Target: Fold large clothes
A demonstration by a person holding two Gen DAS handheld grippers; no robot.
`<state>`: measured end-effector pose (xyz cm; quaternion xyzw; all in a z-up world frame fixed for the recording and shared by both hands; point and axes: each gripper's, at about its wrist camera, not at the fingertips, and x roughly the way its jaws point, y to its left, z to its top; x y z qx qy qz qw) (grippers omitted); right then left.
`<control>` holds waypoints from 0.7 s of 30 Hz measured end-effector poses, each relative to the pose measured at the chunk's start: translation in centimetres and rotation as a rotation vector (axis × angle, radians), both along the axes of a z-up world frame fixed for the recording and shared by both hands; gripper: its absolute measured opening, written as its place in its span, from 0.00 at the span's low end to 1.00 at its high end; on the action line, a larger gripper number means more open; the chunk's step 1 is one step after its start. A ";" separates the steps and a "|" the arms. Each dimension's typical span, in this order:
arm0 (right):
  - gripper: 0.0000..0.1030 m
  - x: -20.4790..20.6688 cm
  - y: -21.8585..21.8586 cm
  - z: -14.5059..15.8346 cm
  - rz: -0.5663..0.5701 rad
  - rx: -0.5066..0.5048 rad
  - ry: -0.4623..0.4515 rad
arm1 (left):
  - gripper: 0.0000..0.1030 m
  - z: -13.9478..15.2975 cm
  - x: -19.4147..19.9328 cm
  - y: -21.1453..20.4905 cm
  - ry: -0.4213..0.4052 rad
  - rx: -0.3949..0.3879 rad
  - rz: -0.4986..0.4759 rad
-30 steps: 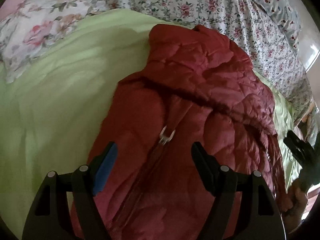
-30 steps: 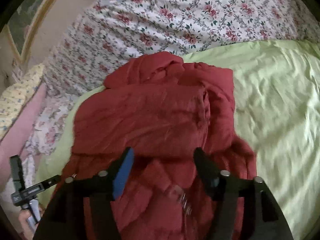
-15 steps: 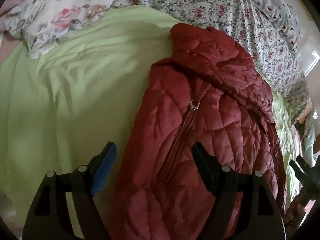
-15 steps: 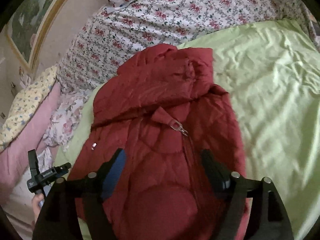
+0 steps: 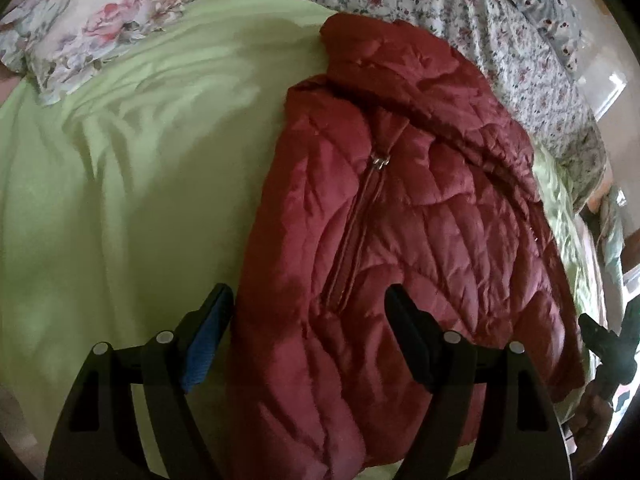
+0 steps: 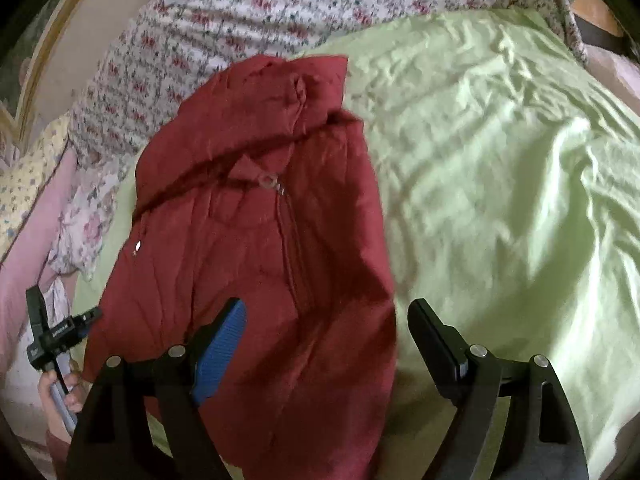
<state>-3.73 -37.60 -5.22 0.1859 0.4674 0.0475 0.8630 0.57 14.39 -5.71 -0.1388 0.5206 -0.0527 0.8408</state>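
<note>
Jacket [image 5: 408, 240], a red quilted one, lay zipped on the light green sheet [image 5: 120, 200] of a bed in the left wrist view, its zipper pull [image 5: 380, 161] near the collar; the left gripper [image 5: 306, 312] hovered above its lower edge, jaws open and empty. In the right wrist view the jacket [image 6: 256, 240] lay left of bare sheet [image 6: 500, 180], and the right gripper [image 6: 326, 320] hung over its hem, jaws opening, pressing nothing.

Both the left gripper [image 5: 306, 312] and the right gripper [image 6: 326, 326] are built of black plastic arms joined by silver round-headed screws. On each, one finger is faced with a ribbed blue pad [image 6: 222, 350] and the other is left black.
</note>
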 end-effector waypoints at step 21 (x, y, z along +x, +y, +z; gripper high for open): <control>0.54 -3.0 2.4 -1.5 0.137 -0.059 0.037 | 0.73 -2.5 -4.1 -1.6 0.019 -0.030 -0.168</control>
